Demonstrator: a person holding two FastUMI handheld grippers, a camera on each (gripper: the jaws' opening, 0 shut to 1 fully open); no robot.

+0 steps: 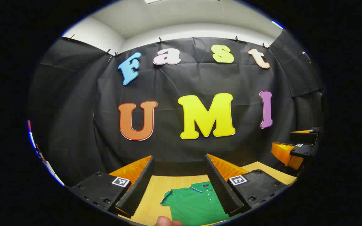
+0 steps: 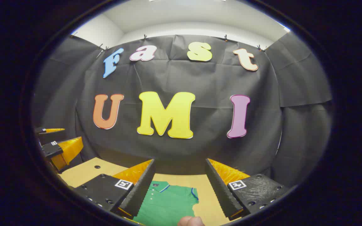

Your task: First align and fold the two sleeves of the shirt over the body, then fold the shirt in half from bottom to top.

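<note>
Both grippers, left [image 1: 178, 183] and right [image 2: 178, 185], hovering wide open above green shirt [image 1: 196, 204] lying flat near tabletop [image 1: 156, 191] front edge.

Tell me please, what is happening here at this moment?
A person holds a gripper in each hand above a wooden table. A green polo shirt lies flat on it, sleeves not yet folded. The left gripper and the right gripper are both open, touching nothing. Folding has not started.

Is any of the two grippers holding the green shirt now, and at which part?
Nothing is held. The left gripper and right gripper are both open above the green shirt, which lies flat on the table.
</note>
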